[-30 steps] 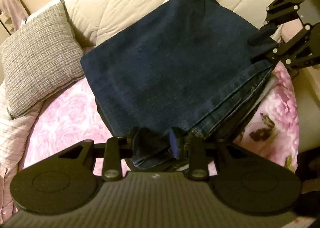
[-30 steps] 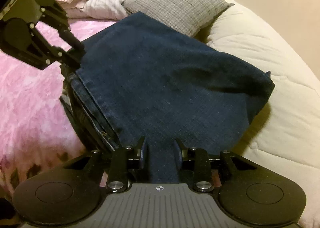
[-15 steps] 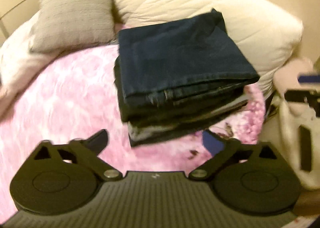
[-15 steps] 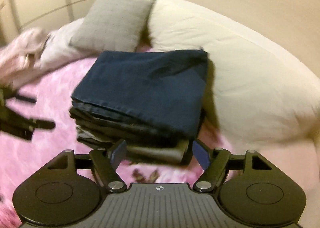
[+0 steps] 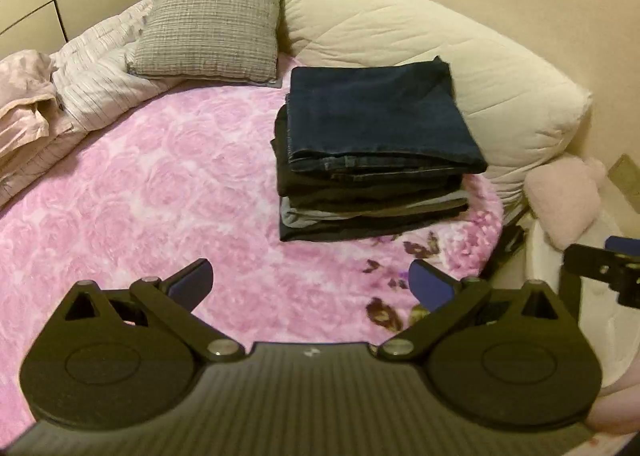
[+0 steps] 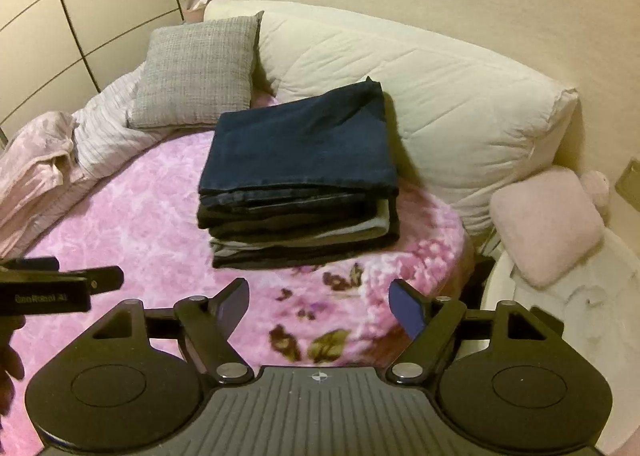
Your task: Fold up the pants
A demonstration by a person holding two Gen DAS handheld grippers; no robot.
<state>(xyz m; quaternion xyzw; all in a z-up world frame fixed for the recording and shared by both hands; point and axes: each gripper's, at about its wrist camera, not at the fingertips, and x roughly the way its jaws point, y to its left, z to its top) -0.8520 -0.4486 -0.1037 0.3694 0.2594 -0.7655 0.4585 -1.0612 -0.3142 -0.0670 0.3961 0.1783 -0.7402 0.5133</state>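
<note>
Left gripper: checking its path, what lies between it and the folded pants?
Only bare pink blanket between the left gripper and folded pants, per left wrist view.

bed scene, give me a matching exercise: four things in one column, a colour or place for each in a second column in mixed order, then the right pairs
Things:
1. jeans
2. cushion
3. blanket
4. duvet

Descriptions:
A. cream, quilted, along the wall behind the pile
B. pink with a rose pattern, under the pile
C. dark blue, folded on top of the pile
D. grey woven, propped at the far end of the bed

Pairs: 1-C, 2-D, 3-B, 4-A
</note>
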